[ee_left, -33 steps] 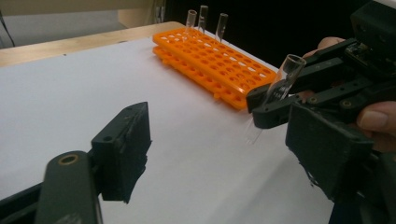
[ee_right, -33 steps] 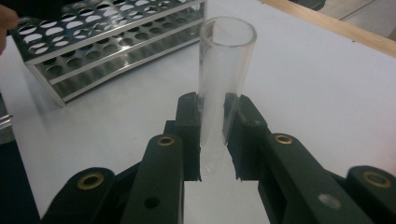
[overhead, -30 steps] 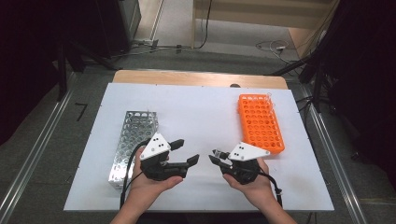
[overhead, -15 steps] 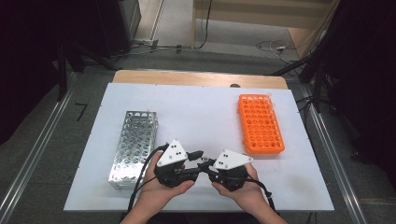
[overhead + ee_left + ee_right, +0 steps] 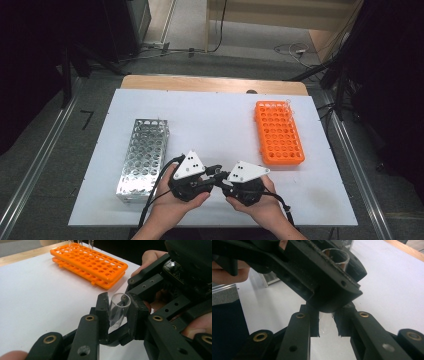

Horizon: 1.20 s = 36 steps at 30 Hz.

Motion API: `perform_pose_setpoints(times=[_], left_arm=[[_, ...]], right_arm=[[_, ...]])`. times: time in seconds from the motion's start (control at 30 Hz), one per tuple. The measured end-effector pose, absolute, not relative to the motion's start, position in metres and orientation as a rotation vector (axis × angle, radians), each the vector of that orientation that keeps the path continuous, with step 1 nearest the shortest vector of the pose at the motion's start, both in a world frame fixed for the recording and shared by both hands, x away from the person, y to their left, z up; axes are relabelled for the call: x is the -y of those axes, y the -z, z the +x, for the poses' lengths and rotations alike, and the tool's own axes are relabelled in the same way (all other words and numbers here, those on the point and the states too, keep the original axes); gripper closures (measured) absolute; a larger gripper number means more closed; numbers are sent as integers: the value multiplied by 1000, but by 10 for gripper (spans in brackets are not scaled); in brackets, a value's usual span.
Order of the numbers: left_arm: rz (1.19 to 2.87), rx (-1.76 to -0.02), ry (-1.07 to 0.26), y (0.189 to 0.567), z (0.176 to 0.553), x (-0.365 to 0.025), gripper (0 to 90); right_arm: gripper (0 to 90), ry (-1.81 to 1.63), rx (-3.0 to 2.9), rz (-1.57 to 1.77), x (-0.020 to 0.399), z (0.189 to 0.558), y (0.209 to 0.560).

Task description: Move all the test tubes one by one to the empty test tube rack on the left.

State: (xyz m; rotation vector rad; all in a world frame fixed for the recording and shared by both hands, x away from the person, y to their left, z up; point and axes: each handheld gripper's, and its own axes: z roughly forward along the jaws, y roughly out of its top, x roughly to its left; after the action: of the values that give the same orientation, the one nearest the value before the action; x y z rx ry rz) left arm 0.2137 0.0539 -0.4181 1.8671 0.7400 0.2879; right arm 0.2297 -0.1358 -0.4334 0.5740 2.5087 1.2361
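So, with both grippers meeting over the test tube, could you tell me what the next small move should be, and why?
Probably the right gripper should open and let go. The left gripper has just been closing and now clamps the clear test tube near its open mouth, while the right one pinches the same tube lower down. Both hold it, so one must release before it can go to the metal rack.

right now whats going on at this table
A person holds a gripper in each hand near the front edge of the white table. The left gripper has just been closing and its jaws now clamp a clear glass test tube, open end up. The right gripper grips the same tube lower down, so it looks like a hand-over between the two. An orange tube rack sits to the right and a metal rack to the left.
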Motion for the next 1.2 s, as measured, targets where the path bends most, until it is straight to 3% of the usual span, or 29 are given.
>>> perform_pose_setpoints(times=[0.43, 0.6, 0.77, 0.93, 1.07, 1.2], left_arm=[[1860, -745, -307, 418, 215, -56, 755], [1848, -756, -312, 415, 216, -61, 756], [1832, -761, -333, 410, 219, -67, 756], [1808, -784, -362, 405, 225, -76, 756], [1797, -807, -395, 401, 231, -86, 756], [1778, -830, -423, 396, 239, -99, 756]], right_arm=[[714, -1252, -2496, 582, 136, 230, 434], [563, -1275, -2506, 591, 138, 231, 434], [310, -1324, -2494, 628, 144, 234, 431], [138, -1376, -2486, 656, 152, 239, 427], [34, -1426, -2490, 687, 161, 245, 425], [0, -1455, -2468, 704, 171, 250, 424]])
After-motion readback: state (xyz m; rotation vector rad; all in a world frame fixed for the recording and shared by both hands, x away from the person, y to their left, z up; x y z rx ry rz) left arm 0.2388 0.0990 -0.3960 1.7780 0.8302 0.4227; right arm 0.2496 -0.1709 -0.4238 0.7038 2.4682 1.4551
